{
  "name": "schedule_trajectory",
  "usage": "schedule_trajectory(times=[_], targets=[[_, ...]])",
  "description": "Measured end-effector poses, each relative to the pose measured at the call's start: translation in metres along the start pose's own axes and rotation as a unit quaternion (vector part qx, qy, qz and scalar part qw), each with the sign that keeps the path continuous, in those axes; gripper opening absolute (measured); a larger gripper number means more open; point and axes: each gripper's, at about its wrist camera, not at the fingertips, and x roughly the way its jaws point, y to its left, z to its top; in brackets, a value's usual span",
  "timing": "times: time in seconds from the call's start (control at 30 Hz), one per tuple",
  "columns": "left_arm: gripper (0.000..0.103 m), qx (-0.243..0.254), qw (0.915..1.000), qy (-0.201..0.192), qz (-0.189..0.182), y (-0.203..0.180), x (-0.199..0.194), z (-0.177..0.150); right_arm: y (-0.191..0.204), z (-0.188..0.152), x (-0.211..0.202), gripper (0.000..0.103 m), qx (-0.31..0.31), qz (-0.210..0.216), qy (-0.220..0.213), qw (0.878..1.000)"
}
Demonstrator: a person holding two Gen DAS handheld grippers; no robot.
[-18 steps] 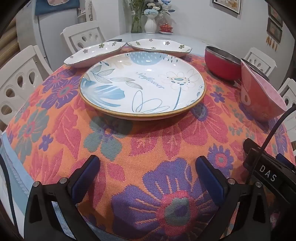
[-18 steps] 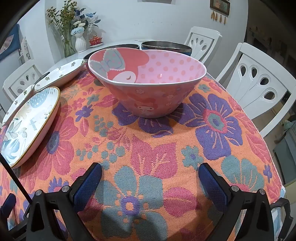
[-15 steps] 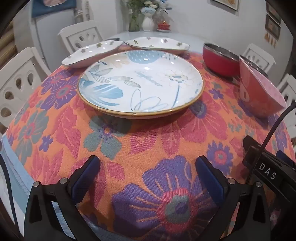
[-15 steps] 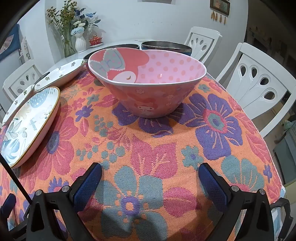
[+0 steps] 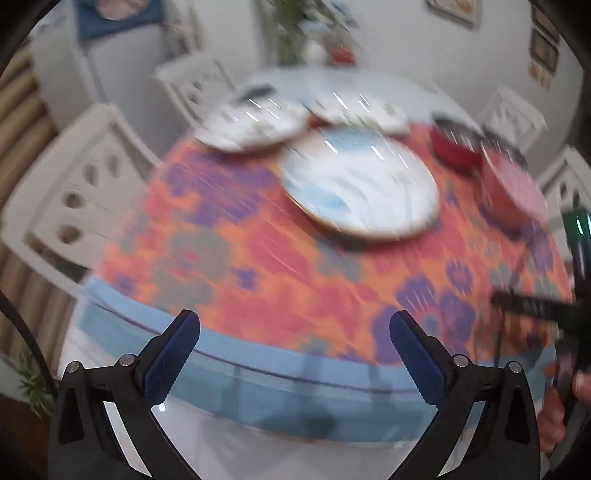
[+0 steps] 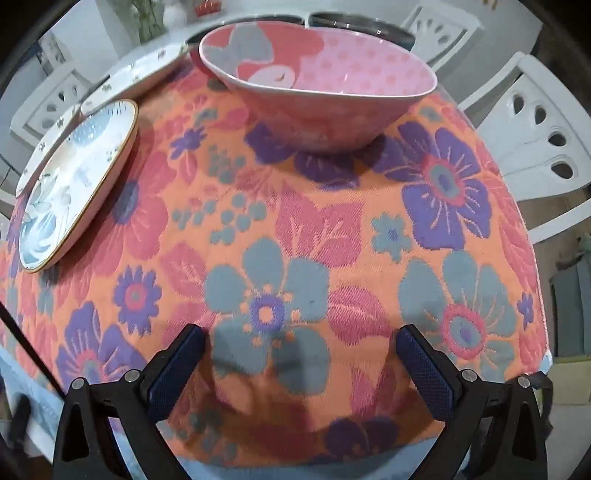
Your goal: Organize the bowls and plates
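plate and pink bowl rest apart on the surface; left gripper and right gripper both wide, holding nothing

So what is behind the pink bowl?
Behind the pink bowl two dark bowl rims show, with a white plate to their left. The pink bowl covers their lower parts.

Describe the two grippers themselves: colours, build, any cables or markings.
Both match. The left gripper and right gripper each have two black angular arms with silver rivets, tipped with dark blue textured pads. A thin black cable curves along the left view's edge; another crosses the right view's lower left. At the left view's right edge sits blurred black hardware with a small green light and faint white lettering, unreadable.
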Motion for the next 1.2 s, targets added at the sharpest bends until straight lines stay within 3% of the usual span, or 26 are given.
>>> schedule_trajectory(times=[0.1, 0.17, 0.3, 0.37, 0.43, 0.57, 0.87, 1.2], targets=[[0.102, -0.023, 0.999, -0.038, 0.009, 0.027, -0.021, 0.03, 0.019, 0.006, -0.039, 0.101, -0.012, 0.02, -0.037, 0.999], [0.102, -0.024, 0.9975, -0.064, 0.018, 0.038, -0.034, 0.049, 0.041, 0.01, -0.077, 0.101, -0.043, 0.022, -0.093, 0.994], [0.102, -0.016, 0.9939, -0.105, 0.03, 0.045, -0.051, 0.077, 0.08, 0.009, -0.141, 0.102, -0.077, -0.004, -0.2, 0.977], [0.102, -0.019, 0.9925, -0.116, 0.032, 0.046, -0.052, 0.089, 0.103, 0.015, -0.161, 0.103, -0.079, -0.021, -0.231, 0.97], [0.102, -0.02, 0.9923, -0.115, 0.043, 0.045, -0.045, 0.095, 0.119, 0.022, -0.166, 0.103, -0.083, -0.019, -0.216, 0.973], [0.102, -0.025, 0.9928, -0.115, 0.024, 0.05, -0.036, 0.1, 0.136, 0.018, -0.167, 0.103, -0.08, 0.023, -0.196, 0.977], [0.102, -0.014, 0.9947, -0.101, -0.006, 0.058, -0.02, 0.103, 0.149, 0.027, -0.153, 0.103, -0.058, 0.014, -0.172, 0.983], [0.102, 0.022, 0.9947, -0.098, -0.021, 0.06, -0.014, 0.099, 0.15, 0.032, -0.156, 0.103, -0.025, -0.004, -0.179, 0.984]])
